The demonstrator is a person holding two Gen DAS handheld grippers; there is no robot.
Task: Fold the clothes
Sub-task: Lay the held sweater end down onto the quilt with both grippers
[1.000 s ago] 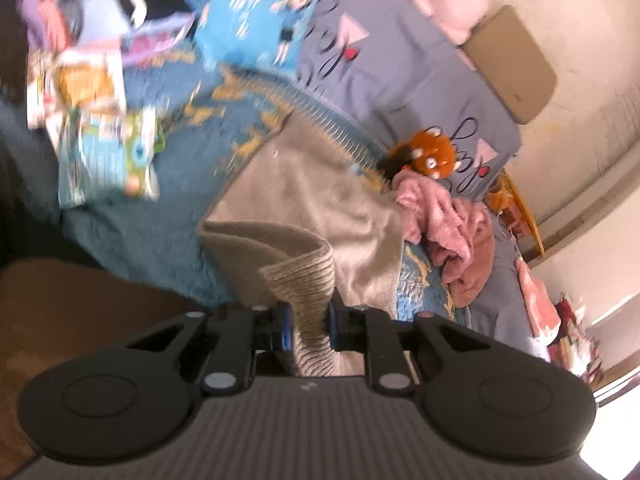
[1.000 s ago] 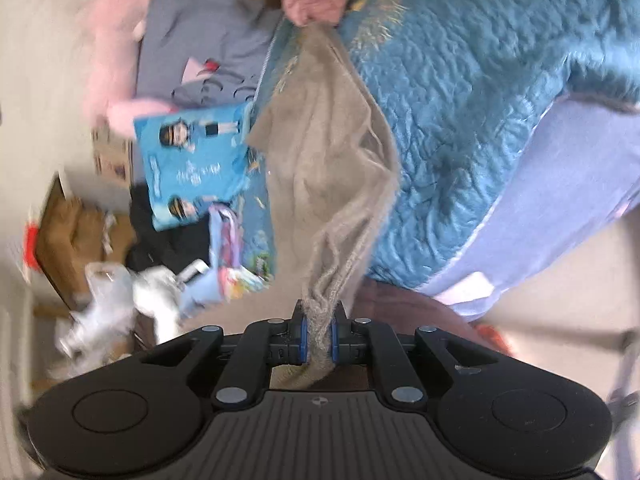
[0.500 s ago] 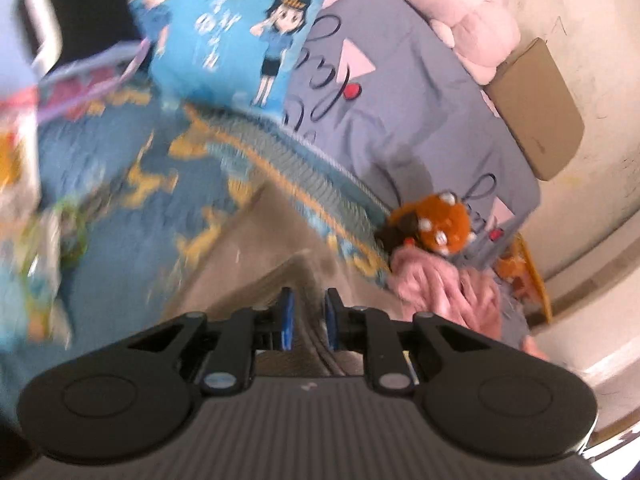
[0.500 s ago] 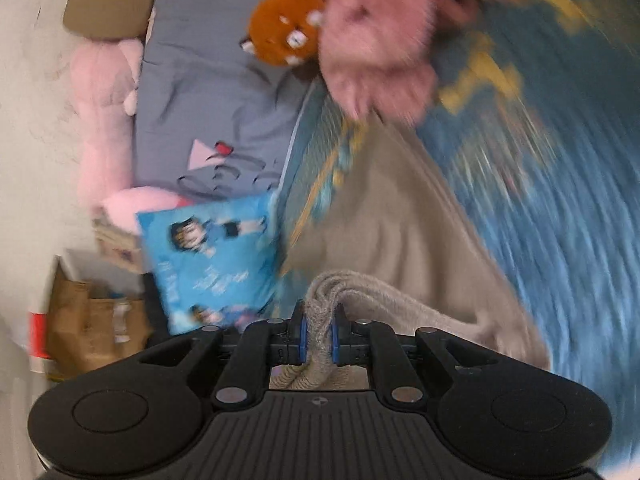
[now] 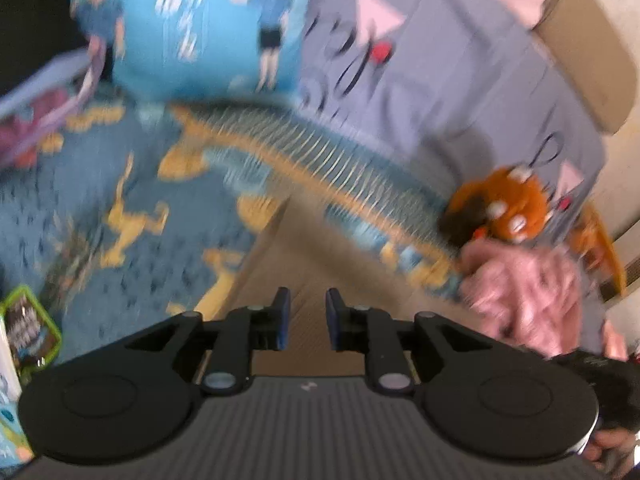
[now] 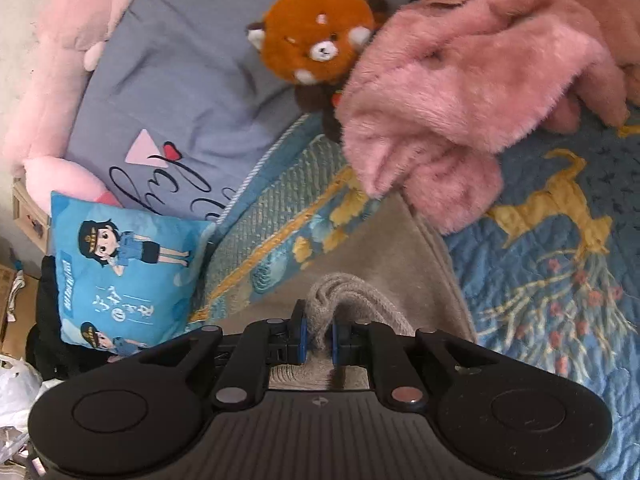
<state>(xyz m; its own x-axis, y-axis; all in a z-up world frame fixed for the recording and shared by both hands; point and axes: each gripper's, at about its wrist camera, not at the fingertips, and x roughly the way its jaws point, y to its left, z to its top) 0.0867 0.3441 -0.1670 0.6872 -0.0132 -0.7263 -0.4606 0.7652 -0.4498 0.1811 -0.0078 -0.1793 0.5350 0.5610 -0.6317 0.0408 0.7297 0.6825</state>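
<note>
Broadly, the blue quilted bedspread fills both views, and the beige knit garment lies flat on it at 6 o'clock in each, just beside a pink fleece garment at 1 o'clock in the right wrist view. A red panda plush sits at 12 o'clock against the grey pillow, with a blue cartoon cushion at 9 o'clock. The right gripper is clamped on a bunched ribbed edge of the beige knit; the left gripper stands parted over the flat cloth with nothing between its jaws

With one corner free, the fold can skew if the right side lets go unevenly or drags the layer sideways. The bunched rib may spring back into a lump instead of a flat edge. The fleece touches the knit's far edge, so a further push could snag it or ruck the knit under it. Blur in the left view hides the exact edge alignment
</note>
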